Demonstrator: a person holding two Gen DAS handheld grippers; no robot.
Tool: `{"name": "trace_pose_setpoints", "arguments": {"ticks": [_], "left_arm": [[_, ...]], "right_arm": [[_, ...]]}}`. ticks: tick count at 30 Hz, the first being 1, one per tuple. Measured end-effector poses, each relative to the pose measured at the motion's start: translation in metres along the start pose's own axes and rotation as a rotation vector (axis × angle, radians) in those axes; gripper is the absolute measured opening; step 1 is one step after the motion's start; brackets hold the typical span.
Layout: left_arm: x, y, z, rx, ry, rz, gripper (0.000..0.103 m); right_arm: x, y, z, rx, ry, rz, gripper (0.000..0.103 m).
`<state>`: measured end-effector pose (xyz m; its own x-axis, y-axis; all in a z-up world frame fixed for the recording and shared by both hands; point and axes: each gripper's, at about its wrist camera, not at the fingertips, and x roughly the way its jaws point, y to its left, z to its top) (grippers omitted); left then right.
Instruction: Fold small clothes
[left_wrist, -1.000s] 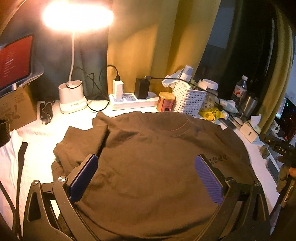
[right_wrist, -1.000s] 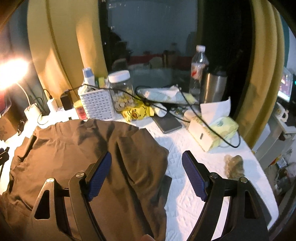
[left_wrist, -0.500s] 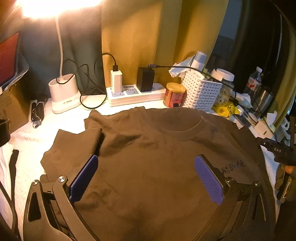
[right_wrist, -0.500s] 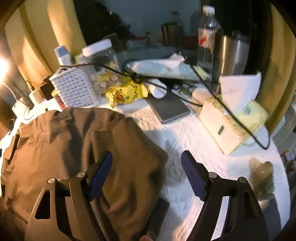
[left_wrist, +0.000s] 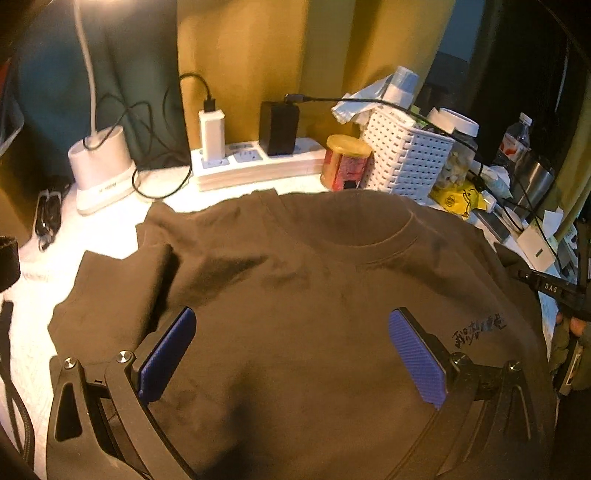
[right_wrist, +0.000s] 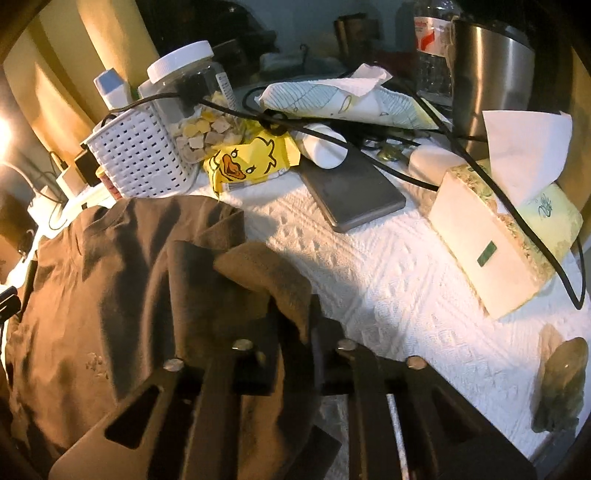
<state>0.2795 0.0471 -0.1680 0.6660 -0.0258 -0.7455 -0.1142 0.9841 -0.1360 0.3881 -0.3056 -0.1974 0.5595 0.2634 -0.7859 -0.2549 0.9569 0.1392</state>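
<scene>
The brown shirt (left_wrist: 314, 295) lies flat in the middle of the worktop (right_wrist: 369, 266), front side up, with its neck hole toward the back edge. Its left sleeve (left_wrist: 110, 295) is already folded in over the body. The right claw (right_wrist: 295, 332) was spread wide a moment ago. Now it is pressed together and pinching the right sleeve (right_wrist: 266, 280), and that bit of cloth bunches up between its jaws. This likely means the right sleeve is about to be folded in, to match the left one. The left claw (left_wrist: 291, 350) is still spread wide above the belly of the shirt, holding nothing. Beside the shirt, toward the right edge of the worktop, sit a tissue box (right_wrist: 509, 236) and a gray tablet (right_wrist: 354, 192). A white basket (left_wrist: 406, 158) and a power strip (left_wrist: 258, 162) stand along the back edge.
</scene>
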Motion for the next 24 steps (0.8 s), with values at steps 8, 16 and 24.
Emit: {"name": "trace_pose_setpoints", "arguments": {"ticks": [8,16,24], "left_arm": [[-0.014,0.008,0.0,-0.018,-0.028,-0.018,0.102],[-0.04,0.024,-0.005,-0.043,-0.07,-0.045,0.102],[-0.058,0.043,-0.019,-0.053,-0.075,-0.058,0.102]], "right_arm": [[-0.043,0.021,0.011,-0.058,-0.1,-0.015,0.005],[-0.07,0.066,0.014,-0.135,-0.143,-0.006,0.005],[-0.055,0.11,-0.004,-0.176,-0.085,0.027,0.005]]}}
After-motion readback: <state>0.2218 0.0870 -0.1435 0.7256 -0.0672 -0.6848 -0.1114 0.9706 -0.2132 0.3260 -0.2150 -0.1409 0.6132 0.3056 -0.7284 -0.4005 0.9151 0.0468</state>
